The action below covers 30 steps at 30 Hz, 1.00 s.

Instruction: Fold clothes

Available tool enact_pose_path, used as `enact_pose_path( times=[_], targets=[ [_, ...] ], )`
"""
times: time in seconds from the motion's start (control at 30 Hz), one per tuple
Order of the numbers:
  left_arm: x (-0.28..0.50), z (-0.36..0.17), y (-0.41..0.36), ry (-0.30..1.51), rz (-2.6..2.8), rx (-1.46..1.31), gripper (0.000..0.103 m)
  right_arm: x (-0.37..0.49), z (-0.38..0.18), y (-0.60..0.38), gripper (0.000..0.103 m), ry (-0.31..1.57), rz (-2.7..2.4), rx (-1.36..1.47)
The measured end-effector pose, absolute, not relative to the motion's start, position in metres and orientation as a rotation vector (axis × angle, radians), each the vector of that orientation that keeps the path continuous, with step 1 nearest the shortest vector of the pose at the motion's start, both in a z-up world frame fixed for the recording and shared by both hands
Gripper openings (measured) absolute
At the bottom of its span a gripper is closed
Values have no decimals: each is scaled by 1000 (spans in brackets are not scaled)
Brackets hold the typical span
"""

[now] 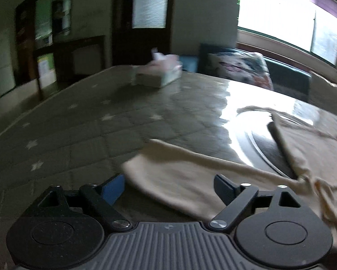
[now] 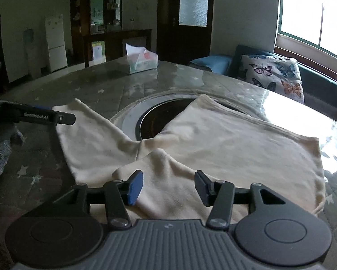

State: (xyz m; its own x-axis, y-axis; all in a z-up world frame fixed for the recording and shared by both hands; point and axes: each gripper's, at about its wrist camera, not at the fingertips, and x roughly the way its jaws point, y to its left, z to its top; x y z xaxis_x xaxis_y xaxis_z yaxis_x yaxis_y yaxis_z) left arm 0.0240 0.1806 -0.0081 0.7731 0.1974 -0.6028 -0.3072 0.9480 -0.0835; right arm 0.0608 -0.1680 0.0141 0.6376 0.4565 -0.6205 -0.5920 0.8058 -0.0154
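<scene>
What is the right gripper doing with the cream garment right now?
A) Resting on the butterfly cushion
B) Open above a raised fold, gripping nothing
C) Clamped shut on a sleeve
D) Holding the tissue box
B: in the right wrist view the right gripper has its jaws spread apart over a raised fold of the cream garment, with nothing pinched between them.
</scene>
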Motion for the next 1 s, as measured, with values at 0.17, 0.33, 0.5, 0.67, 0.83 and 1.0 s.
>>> enact_pose_path(
  times=[0.17, 0.33, 0.5, 0.67, 0.83, 1.0],
  targets=[
    [28, -9, 193, 619, 311, -192, 61, 56, 20, -179, 53, 628, 594, -195],
    [29, -9, 195, 603, 327, -189, 27, 51, 18, -186, 53, 635, 584, -184],
    [25, -6, 194, 590, 294, -243, 13, 48, 16, -194, 53, 641, 566, -156],
    [17, 21, 168, 536, 155, -281, 11, 46, 16, -206, 53, 640, 536, -120],
    [16, 52, 118, 491, -55, -272, 11, 45, 17, -225, 53, 638, 482, -77],
    [16, 66, 62, 480, -258, -251, 11, 43, 19, -252, 53, 626, 410, -30]
  ],
)
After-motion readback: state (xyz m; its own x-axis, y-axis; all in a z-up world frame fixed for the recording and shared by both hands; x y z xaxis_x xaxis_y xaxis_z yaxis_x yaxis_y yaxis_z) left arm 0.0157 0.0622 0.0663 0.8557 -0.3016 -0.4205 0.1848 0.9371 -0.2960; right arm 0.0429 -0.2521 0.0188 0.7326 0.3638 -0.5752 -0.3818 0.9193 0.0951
